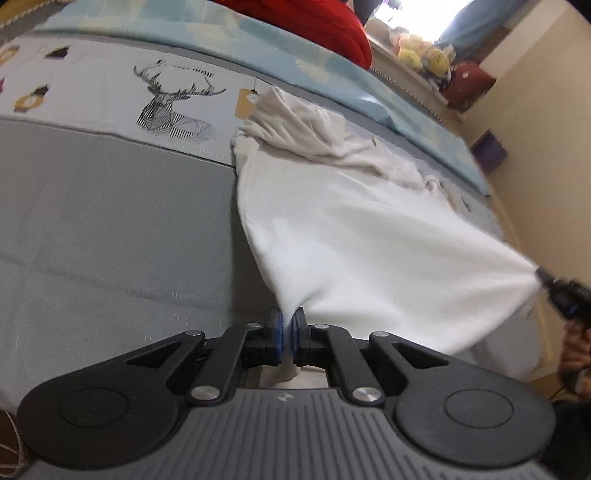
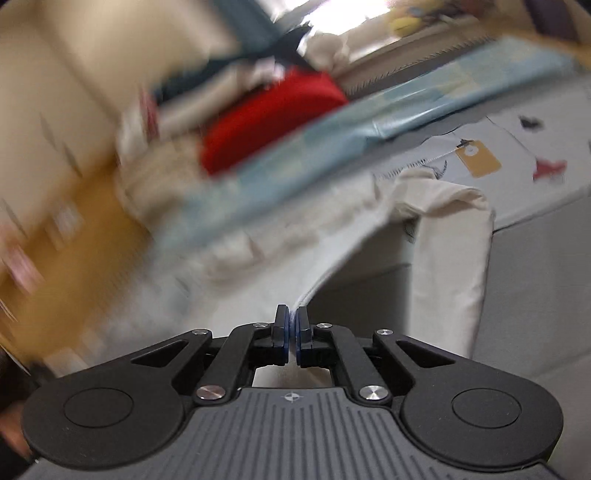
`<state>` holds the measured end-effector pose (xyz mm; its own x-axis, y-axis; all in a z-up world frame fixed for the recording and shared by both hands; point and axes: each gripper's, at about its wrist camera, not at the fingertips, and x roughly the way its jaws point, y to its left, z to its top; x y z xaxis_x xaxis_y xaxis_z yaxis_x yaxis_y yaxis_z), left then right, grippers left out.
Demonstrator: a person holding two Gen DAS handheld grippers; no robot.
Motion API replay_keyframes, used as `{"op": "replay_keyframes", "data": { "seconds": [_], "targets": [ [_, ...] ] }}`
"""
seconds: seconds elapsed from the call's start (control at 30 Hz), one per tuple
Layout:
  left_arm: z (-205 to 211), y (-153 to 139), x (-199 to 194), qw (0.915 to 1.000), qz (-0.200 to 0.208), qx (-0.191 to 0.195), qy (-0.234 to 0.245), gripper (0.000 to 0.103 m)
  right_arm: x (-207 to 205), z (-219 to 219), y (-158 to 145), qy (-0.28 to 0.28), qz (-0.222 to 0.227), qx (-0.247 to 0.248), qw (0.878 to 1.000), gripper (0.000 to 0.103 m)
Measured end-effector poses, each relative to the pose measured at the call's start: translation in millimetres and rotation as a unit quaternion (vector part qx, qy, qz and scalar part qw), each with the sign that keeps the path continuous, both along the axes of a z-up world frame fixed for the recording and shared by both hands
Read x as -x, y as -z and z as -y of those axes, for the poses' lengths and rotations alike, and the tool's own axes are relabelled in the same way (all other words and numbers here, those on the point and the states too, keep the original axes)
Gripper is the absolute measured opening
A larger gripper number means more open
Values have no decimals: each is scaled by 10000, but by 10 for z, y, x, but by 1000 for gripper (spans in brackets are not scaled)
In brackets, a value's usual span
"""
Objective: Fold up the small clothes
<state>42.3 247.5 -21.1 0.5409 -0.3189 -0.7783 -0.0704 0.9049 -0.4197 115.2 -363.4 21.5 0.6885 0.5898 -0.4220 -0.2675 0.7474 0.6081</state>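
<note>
A white garment (image 1: 354, 229) is stretched above the grey bed cover (image 1: 110, 229). My left gripper (image 1: 287, 317) is shut on one bottom corner of it. My right gripper (image 1: 543, 277) shows at the right edge of the left wrist view, shut on the other corner. The garment's far end lies crumpled (image 1: 295, 125) on the bed. In the right wrist view, my right gripper (image 2: 291, 321) is shut on the garment's edge (image 2: 332, 273), and the garment (image 2: 454, 258) hangs folded over toward the right. That view is blurred.
A deer print (image 1: 173, 107) and a paper tag (image 1: 245, 103) lie on the bed cover beyond the garment. A light blue blanket (image 1: 258, 40) and a red cushion (image 1: 325, 26) sit at the bed's far side. A beige wall (image 1: 535, 129) stands at the right.
</note>
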Motion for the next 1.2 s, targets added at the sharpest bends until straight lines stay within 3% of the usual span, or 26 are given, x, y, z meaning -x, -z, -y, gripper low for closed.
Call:
{"op": "replay_keyframes", "data": {
  "seconds": [0.03,0.1,0.2,0.27,0.33,0.43,0.53,0.6,0.63,0.67,0.8,0.87,0.93,1.0,1.1,1.17,1.2],
  "targets": [
    [8,61,-24,9997,-204,-104,-3,5,21,69,-6,69,-33,-75,9999,2],
    [67,293,-131,9949,-877,-482,112,6,-29,120,110,162,-485,230,9984,2],
    [200,459,-256,9865,-1352,-860,332,12,-189,-45,497,176,-1621,1398,9767,3],
    [231,465,-303,9871,-1326,-820,357,38,-229,-207,682,-10,-1992,2126,9566,7],
    [280,458,-343,9874,-1269,-860,401,45,-235,-345,752,-196,-2031,2440,9481,7],
    [372,538,-376,9839,-1399,-978,529,45,-241,-449,818,-400,-2049,2610,9425,22],
    [446,668,-396,9754,-1624,-1349,636,43,-233,-517,925,-542,-2110,2922,9312,22],
    [464,731,-404,9706,-1728,-1519,710,33,-215,-565,992,-689,-2124,3071,9251,22],
    [502,732,-410,9695,-1714,-1564,791,21,-215,-597,1004,-797,-2117,3131,9224,18],
    [536,727,-416,9698,-1695,-1514,887,7,-208,-630,1022,-919,-2087,3184,9201,4],
    [715,732,-408,9643,-1689,-1598,1266,7,-81,-673,958,-1529,-1829,3216,9164,4],
    [762,765,-427,9586,-1767,-1763,1367,7,-60,-663,955,-1589,-1854,3340,9104,4],
    [766,767,-486,9581,-1818,-1773,1327,8,-78,-620,980,-1527,-1961,3510,9028,4],
    [735,744,-544,9595,-1825,-1841,1104,11,-91,-587,954,-1519,-2016,3443,9043,4],
    [640,624,-686,9708,-1523,-1719,689,23,-159,-464,802,-1157,-1863,3141,9237,6],
    [611,553,-776,9771,-1319,-1618,405,28,-227,-328,677,-655,-1610,2843,9428,26],
    [614,525,-816,9783,-1257,-1616,322,28,-282,-227,628,-284,-1532,2603,9529,30]
  ]
}}
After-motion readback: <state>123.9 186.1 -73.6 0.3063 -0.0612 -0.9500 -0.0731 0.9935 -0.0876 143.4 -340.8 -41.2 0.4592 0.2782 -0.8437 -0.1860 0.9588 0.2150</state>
